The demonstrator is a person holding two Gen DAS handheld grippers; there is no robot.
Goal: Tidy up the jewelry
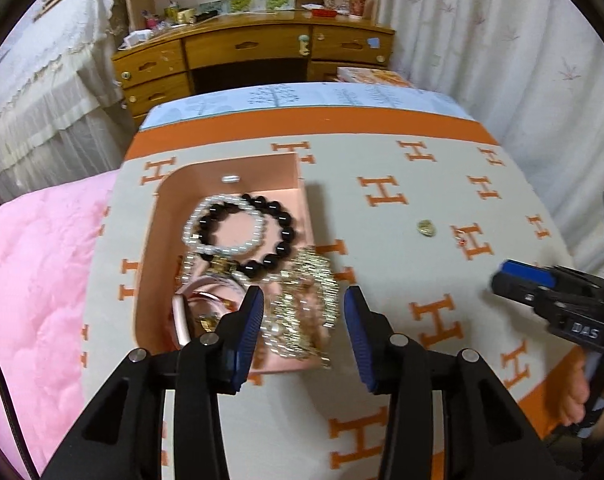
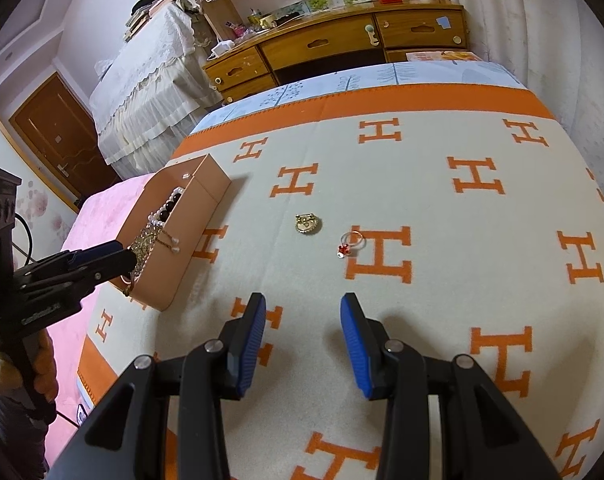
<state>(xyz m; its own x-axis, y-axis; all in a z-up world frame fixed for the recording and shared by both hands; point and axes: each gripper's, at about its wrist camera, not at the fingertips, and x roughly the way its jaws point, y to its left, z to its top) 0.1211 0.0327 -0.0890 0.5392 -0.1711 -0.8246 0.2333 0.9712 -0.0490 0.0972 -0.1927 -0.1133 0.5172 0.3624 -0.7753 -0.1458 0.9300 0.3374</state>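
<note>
An open pink box on the blanket holds a black bead bracelet, a pearl bracelet, a pink bangle and a small silver piece. A gold chain lies heaped over the box's near right side. My left gripper hangs open just above that chain, its pads clear of it. In the right wrist view, a gold brooch and a ring with a red stone lie loose on the blanket beyond my right gripper, which is open and empty.
The bed carries a beige blanket with orange H marks and an orange border. A pink quilt lies to the left. Beyond the bed stand a wooden desk, a lace-covered piece of furniture and white curtains.
</note>
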